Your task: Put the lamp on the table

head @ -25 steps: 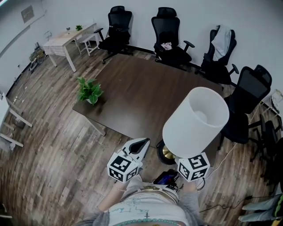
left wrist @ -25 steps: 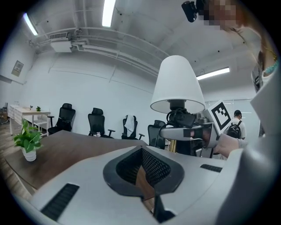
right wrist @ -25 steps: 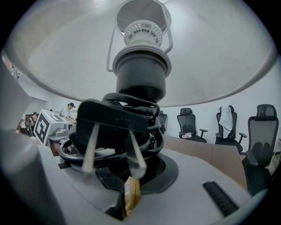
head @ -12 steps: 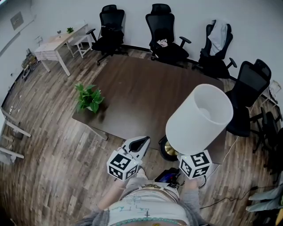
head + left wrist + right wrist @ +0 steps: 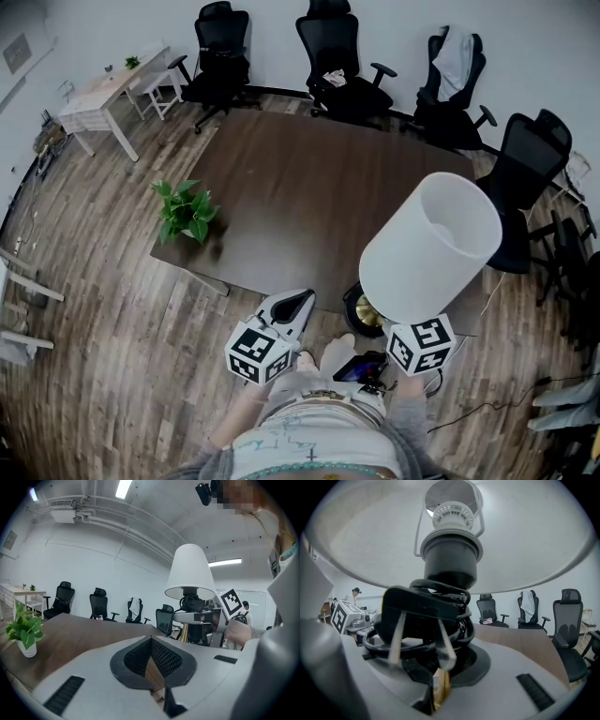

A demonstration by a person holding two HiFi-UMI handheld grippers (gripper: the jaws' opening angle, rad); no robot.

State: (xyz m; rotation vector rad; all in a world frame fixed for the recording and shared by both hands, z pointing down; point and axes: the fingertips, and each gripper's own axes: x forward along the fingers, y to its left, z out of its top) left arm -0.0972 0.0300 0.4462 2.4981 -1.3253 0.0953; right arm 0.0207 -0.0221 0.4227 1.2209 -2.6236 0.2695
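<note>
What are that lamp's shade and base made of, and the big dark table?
Lamp shade: white and matte, likely fabric or paper; even tone, no shine.
Lamp base: looks like polished brass-toned metal with a dark rim; it glints gold.
Table: dark brown wood or wood-look laminate, satin finish; faint grain, soft sheen.

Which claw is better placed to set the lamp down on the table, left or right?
Right. The right claw is shut on the lamp at its stem, holding it by the table's near edge. The left claw is shut on nothing, off to the side.
</note>
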